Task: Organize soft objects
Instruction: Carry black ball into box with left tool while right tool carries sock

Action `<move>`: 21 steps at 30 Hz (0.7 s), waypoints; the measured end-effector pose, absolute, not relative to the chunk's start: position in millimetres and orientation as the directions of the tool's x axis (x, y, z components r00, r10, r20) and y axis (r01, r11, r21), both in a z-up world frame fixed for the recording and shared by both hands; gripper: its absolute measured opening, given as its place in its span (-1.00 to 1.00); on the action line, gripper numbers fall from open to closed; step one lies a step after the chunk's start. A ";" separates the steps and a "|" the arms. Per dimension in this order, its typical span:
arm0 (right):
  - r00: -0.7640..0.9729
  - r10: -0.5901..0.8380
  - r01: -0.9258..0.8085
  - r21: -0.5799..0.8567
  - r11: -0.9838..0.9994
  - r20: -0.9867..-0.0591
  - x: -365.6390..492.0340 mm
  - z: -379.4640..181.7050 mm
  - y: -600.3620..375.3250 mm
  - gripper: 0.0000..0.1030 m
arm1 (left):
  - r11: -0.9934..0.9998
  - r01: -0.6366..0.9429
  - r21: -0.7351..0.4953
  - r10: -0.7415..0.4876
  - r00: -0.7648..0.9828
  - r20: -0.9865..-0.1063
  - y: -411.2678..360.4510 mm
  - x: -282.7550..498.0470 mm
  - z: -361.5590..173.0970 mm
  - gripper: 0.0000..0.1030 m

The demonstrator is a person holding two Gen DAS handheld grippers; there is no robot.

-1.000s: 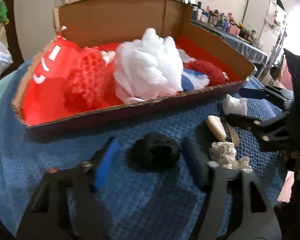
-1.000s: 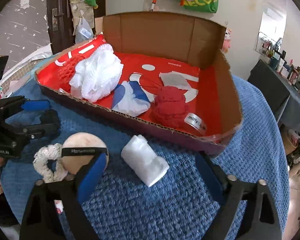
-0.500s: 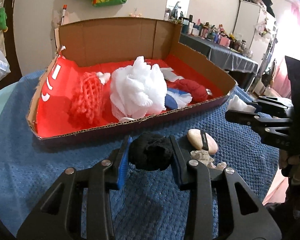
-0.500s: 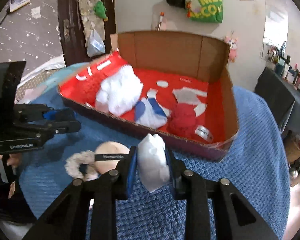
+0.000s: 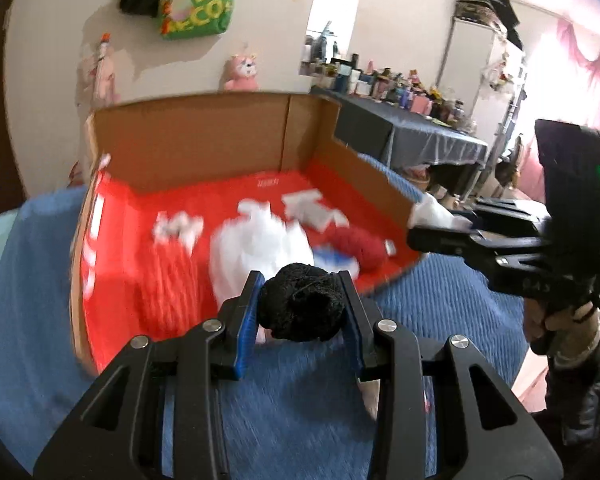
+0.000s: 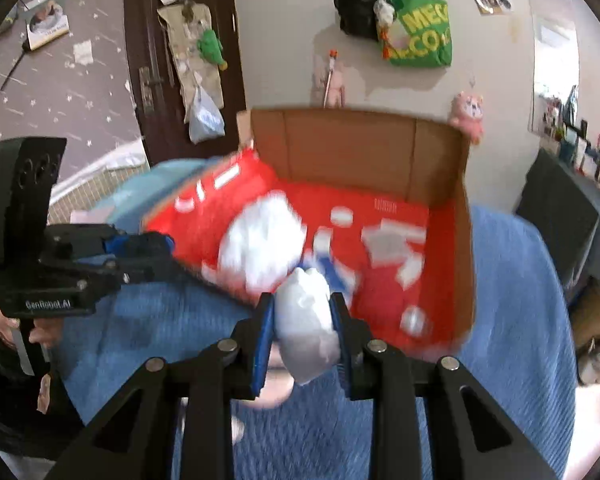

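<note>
Blue textured cloth (image 5: 300, 400) covers the table, and a shallow cardboard box (image 5: 204, 140) with a red lining sits on it, brown back wall upright, near edge low. Inside the box (all motion-blurred): a fluffy white pouf (image 5: 260, 248) near the middle, a red knitted piece (image 5: 164, 280) to its left, a red yarn ball (image 5: 360, 244) to its right, and a blue-and-white item (image 6: 336, 276) between pouf and yarn ball. Left gripper (image 5: 300, 304) is clamped on a black fuzzy ball (image 5: 300, 304), blue pads pressing both sides, ball off the cloth and framed against the box's near edge. Right gripper (image 6: 304, 328) is closed on a white soft roll (image 6: 306, 324), squeezed between its pads, also clear of the cloth, in front of the box's near wall. Each gripper shows in the other's view, side by side, well apart. A pale rounded object (image 6: 276, 380) lies on the cloth under the right gripper; too blurred to identify. Green bag (image 6: 420, 36) hangs on the wall behind.
</note>
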State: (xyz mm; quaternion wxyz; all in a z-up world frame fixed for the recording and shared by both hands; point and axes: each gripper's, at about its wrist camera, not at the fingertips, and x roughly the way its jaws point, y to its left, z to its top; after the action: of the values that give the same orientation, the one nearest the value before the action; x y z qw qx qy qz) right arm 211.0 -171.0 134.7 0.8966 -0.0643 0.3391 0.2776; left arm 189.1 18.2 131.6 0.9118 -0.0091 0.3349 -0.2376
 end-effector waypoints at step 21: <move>0.340 0.371 -0.470 0.186 0.863 -0.864 444.6 80.9 -112.8 -0.41 | 0.868 0.484 -0.113 -0.326 0.384 -0.864 -14.7 390.5 76.6 -0.34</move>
State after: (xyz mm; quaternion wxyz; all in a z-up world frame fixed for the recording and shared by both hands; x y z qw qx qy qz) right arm 444.6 -112.8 80.9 0.8172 -0.0481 0.5135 0.2573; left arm 390.5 -14.7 76.6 0.8280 0.0791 0.4983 -0.2447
